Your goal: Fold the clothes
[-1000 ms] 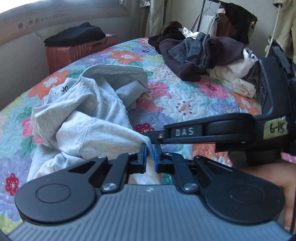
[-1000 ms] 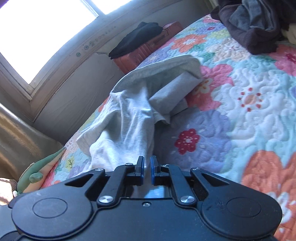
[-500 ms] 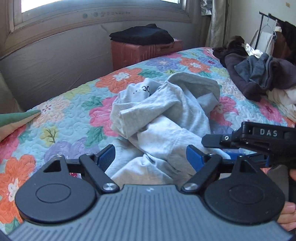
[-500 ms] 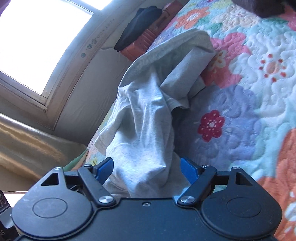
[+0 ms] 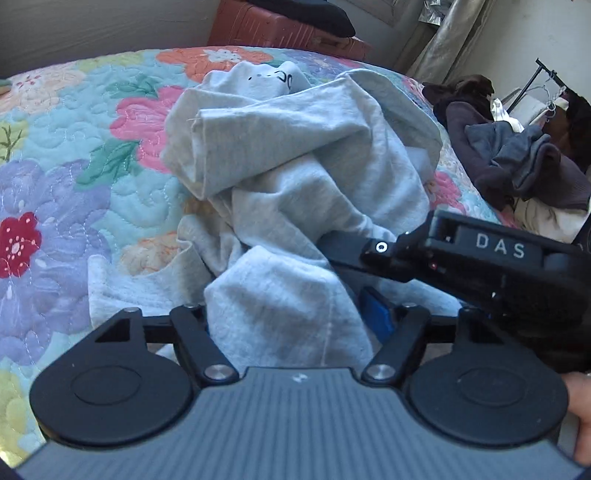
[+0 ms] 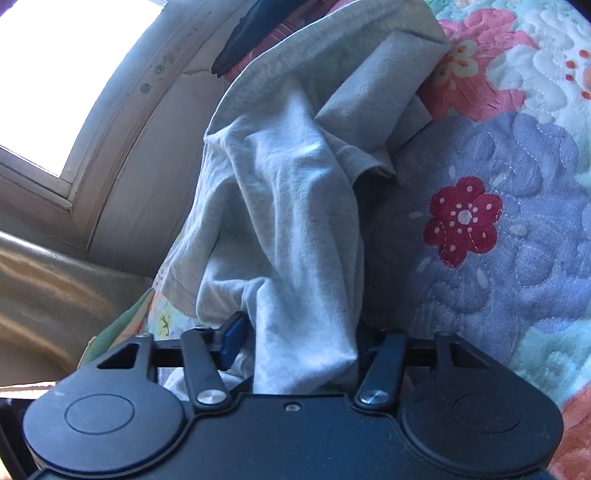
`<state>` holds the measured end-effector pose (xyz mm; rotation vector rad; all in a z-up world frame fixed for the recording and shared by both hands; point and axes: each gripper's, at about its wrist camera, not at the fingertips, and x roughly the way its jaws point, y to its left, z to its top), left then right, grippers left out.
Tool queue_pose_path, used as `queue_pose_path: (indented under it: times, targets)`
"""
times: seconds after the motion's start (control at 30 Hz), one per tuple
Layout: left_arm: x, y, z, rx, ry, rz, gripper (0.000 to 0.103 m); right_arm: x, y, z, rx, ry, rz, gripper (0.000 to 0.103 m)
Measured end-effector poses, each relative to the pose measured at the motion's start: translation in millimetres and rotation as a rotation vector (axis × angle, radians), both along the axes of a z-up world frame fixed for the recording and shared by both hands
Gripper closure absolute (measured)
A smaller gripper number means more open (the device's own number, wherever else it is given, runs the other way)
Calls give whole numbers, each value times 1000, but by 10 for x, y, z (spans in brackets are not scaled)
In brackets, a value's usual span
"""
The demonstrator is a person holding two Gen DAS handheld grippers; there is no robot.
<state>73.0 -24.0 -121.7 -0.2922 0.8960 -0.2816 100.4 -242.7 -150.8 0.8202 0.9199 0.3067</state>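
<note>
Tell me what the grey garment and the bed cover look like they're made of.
Grey garment: soft heathered knit, probably cotton jersey, matte with a faintly fuzzy face and limp folds. Bed cover: quilted cotton-like fabric, floral print, visible stitch lines puffing the surface.

Garment: light heather grey, small black print near its top edge. Quilt: pale aqua ground, stitched flowers in pink, orange, lavender and dark red, green leaves. Suitcase: coral, ribbed. Pile: dark brown, slate grey, cream. Pads: blue. Grippers: black.
</note>
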Motion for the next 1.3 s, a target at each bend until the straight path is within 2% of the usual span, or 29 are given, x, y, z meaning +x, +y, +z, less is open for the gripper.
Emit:
queue_pose_path:
  times: [0.03,0.1,0.27,0.43,0.57,0.67,0.83,1.0,1.13,1.27,1.3]
  targets:
    - [-8,-32,37,-5,-6,-8,51,-26,-37,16,7,-1,-6,61]
    - [-24,-96,112,-15,-17,-25,57,-95,-89,87,-6,-22,-11,63]
    - [-162,-384,226,-56,-38,-119,58,-351,-361,346,-78,-61,-46,63]
    - [-313,-821,308,-97,-6,-227,60,-704,-837,436,-72,-42,-109,63]
    - [-536,-1278,484,-118,-8,-343,60,-1084,-1238,642,-90,-35,-176,63]
    - [-763,-1651,555,-132,16,-424,60,-1423,-1480,791,-141,-11,-228,63]
    - [-1222,-2217,720,-147,19,-561,60,-2158,-1955,969,-138,24,-350,63]
    - [-1576,-2577,939,-191,24,-661,60,-2703,-2193,1300,-206,19,-421,63]
    - [-1806,-2758,1054,-197,13,-716,60,-3002,-2307,1443,-236,13,-444,63]
    - [-1958,-3062,1017,-164,25,-782,60,-3220,-2392,1467,-356,12,-463,63]
    - [-1967,-3177,959,-137,39,-796,60,-3246,-2415,1433,-441,17,-471,63]
